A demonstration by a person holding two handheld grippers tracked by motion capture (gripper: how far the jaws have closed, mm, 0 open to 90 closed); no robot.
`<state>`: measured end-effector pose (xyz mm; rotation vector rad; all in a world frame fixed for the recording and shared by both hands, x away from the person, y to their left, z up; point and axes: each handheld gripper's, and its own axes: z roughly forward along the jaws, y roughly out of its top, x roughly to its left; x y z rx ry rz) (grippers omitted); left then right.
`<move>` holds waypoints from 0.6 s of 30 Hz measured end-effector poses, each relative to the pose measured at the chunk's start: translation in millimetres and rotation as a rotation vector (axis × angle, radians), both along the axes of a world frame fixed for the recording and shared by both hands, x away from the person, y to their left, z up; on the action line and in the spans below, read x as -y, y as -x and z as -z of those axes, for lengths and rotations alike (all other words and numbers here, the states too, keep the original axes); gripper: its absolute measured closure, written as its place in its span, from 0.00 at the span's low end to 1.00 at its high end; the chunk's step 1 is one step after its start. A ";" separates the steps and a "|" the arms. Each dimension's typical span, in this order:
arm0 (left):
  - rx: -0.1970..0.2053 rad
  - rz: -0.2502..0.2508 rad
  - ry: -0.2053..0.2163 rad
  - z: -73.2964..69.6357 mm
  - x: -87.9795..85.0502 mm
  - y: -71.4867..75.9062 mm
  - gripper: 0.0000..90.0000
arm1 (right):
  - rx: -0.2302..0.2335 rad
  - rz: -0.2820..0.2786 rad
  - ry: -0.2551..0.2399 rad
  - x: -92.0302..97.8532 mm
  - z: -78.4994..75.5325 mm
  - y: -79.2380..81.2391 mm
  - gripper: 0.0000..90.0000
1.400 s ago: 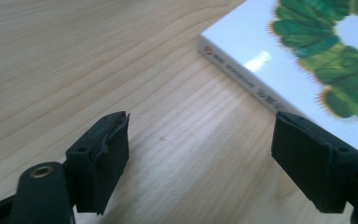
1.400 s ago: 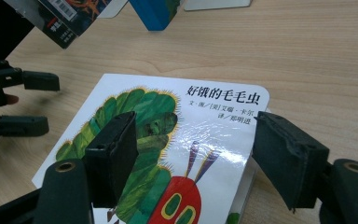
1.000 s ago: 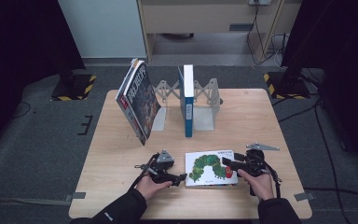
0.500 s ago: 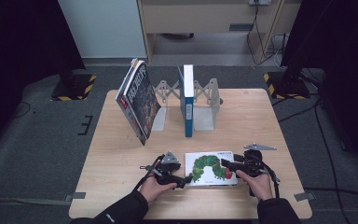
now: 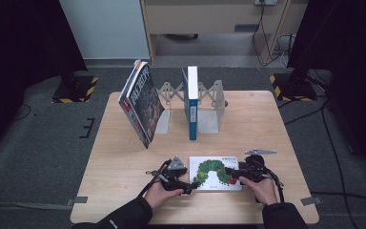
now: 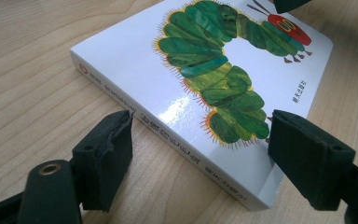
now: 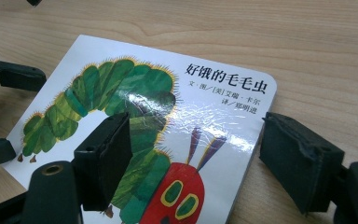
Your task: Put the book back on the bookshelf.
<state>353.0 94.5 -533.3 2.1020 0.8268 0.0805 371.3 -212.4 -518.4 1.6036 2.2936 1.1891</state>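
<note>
Cover of the caterpillar book (image 7: 177, 116) reads 好饿的毛毛虫; small print under it too fine for me. White board book, green caterpillar, red head, flat on the table (image 5: 124, 162) near edge. My left gripper (image 6: 200, 154) is spread wide over its spine corner, gripping nothing. My right gripper (image 7: 193, 158) has just been opening, cover corner between the jaws, not clamped.

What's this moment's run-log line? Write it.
caterpillar book: flat on table | left gripper: open, astride spine corner | right gripper: jaws just been opening, book edge between, no grip
</note>
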 end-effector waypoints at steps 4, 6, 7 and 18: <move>0.005 0.015 0.006 0.8 2.1 1.2 0.23 | -0.012 0.002 -0.021 -0.2 -0.1 0.0 0.28; 0.005 0.020 0.011 1.2 3.6 2.6 0.23 | -0.008 -0.001 -0.022 0.4 -0.7 0.4 0.28; 0.009 0.019 0.013 1.4 4.1 2.9 0.22 | -0.005 0.000 -0.027 0.7 -1.1 0.5 0.28; -0.010 0.024 0.032 1.7 3.7 2.4 0.20 | 0.065 0.011 -0.151 7.0 -13.4 2.1 0.35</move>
